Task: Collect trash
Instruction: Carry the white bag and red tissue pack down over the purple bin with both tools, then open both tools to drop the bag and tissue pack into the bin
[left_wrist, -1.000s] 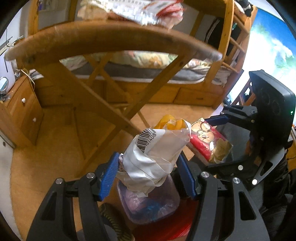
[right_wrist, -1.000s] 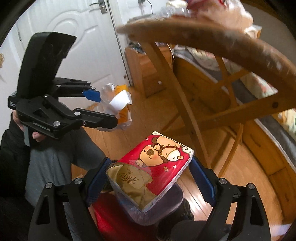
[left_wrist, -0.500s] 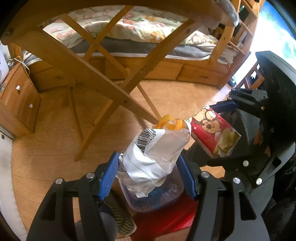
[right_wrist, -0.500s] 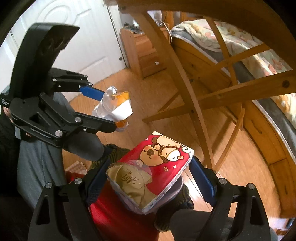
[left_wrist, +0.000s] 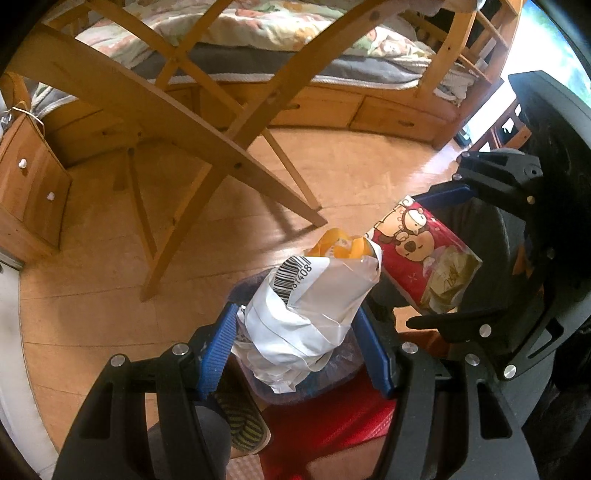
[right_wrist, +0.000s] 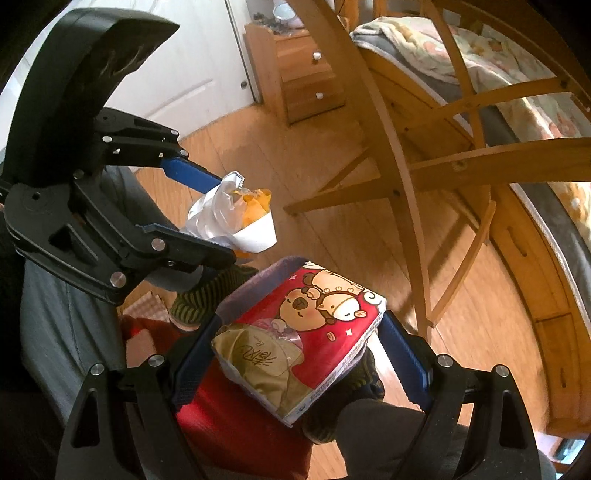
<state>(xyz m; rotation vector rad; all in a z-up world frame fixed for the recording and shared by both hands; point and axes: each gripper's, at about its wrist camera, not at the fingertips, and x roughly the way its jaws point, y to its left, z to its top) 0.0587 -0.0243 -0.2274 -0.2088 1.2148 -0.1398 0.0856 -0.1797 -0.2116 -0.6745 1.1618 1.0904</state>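
My left gripper is shut on a crumpled white plastic bag with a barcode label and an orange wrapper at its top. It also shows in the right wrist view. My right gripper is shut on a red tissue pack with cartoon animals, also seen in the left wrist view. Both are held above a translucent bin lined with a bag, its rim showing in the right wrist view. The bin stands on a red stool.
A wooden folding table's crossed legs stand on the wood floor just ahead. A wooden bed with drawers lies behind. A small drawer cabinet stands by the white door. The person's knees and striped slippers flank the stool.
Both grippers have dropped lower and tilted down with their loads; the tabletop has left view and the floor and bin show more. Both grips are unchanged.
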